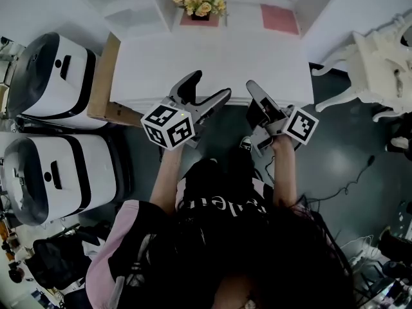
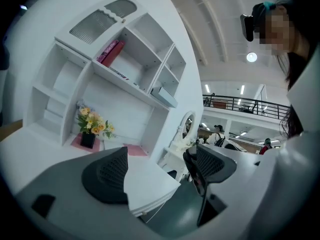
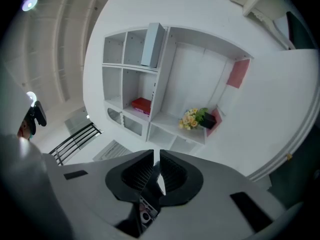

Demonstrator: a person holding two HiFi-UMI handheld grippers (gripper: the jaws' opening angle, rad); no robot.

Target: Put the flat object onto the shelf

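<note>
A flat pink pad [image 1: 280, 18] lies at the back right of the white desk [image 1: 206, 63], by the foot of the white shelf unit [image 2: 125, 69]. It also shows in the left gripper view as a pink pad [image 2: 135, 150] and in the right gripper view as a pink pad [image 3: 238, 73]. My left gripper [image 1: 209, 89] hovers at the desk's front edge, jaws wide open and empty, as the left gripper [image 2: 160, 169] confirms. My right gripper [image 1: 252, 89] is beside it, also at the front edge. The right gripper [image 3: 156, 171] has its pads together with nothing between them.
A pot of flowers [image 1: 196, 2] stands on a second pink pad at the back of the desk. Red books [image 2: 111, 52] and a grey-blue box [image 2: 164, 96] sit in shelf compartments. A white chair [image 1: 380, 56] stands right; two white-and-black machines [image 1: 55, 82] stand left.
</note>
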